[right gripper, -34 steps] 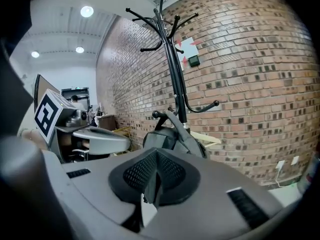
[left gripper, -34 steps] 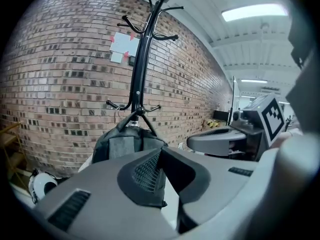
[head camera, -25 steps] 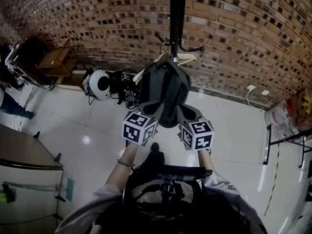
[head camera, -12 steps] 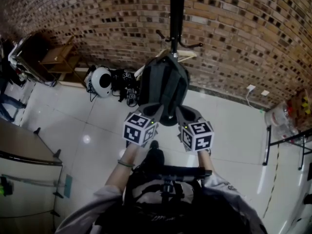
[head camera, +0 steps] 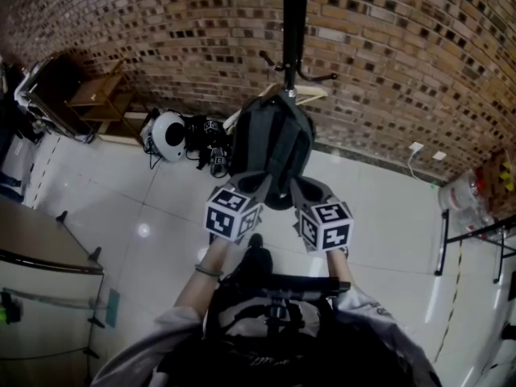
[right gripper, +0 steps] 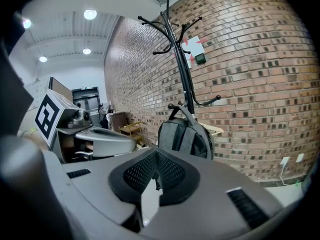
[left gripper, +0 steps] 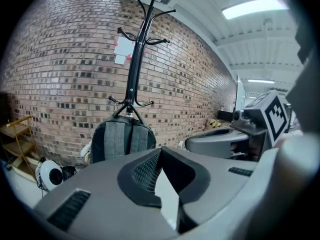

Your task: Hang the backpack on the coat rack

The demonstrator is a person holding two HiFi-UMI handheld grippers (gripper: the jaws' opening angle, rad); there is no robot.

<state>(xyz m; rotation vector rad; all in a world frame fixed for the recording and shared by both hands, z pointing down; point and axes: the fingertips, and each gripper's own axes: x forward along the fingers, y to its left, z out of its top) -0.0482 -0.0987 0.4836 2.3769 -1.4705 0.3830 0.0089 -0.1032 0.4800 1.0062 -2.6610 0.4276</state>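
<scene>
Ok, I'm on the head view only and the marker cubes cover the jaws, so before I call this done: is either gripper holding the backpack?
Observer: No. In the left gripper view the left gripper has its jaws shut on nothing, and the backpack hangs beyond them.
Operator: And the right one?
Observer: The right gripper looks the same in its own view: jaws together, nothing between them.
Operator: What carries the backpack, then?
Observer: Its top loop sits over a lower hook of the coat rack.
</scene>
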